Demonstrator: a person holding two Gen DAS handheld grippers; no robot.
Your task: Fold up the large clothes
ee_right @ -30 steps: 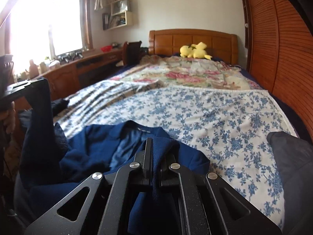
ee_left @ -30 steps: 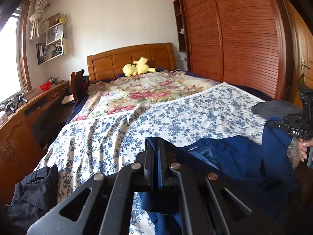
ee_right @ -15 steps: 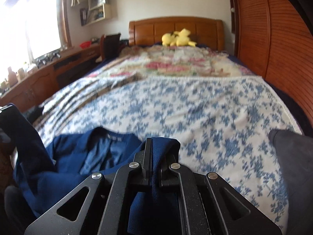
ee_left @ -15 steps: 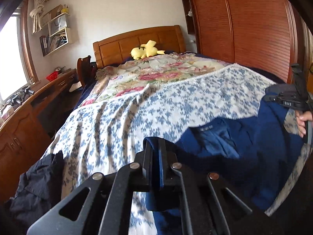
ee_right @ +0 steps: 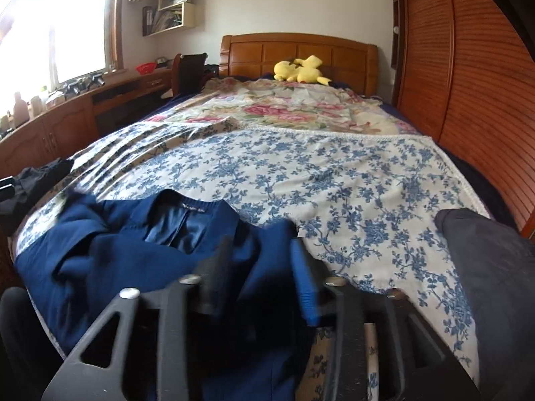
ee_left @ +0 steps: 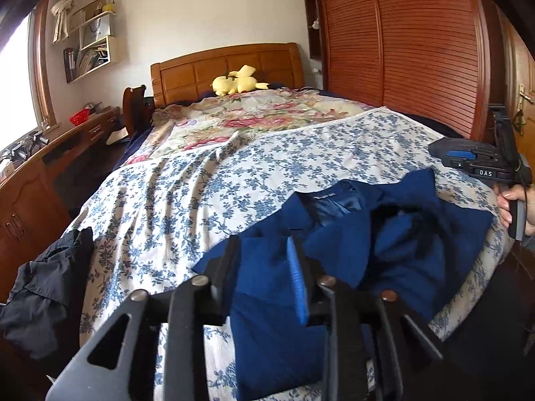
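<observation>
Only the left view shows the right tongs (ee_left: 448,157); both tongs, just opening, straddle the blue jacket (ee_right: 110,250) unpinched on the bed (ee_right: 334,173).

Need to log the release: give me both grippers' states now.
Left gripper: open, jaws just parted, blue jacket lying loose between them.
Right gripper: open, jaws just parted, jacket released beneath.

Bed (ee_left: 187,200) covered with a blue-flowered sheet; a pink-flowered quilt (ee_left: 254,117) lies beyond it. Yellow plush toy (ee_left: 239,80) rests against the wooden headboard (ee_left: 200,67). Slatted wardrobe doors (ee_left: 418,43) stand alongside. Wall shelf (ee_right: 172,16) holds books. Red bowl (ee_right: 145,67) sits on the tabletop (ee_right: 110,87) under the window.
</observation>
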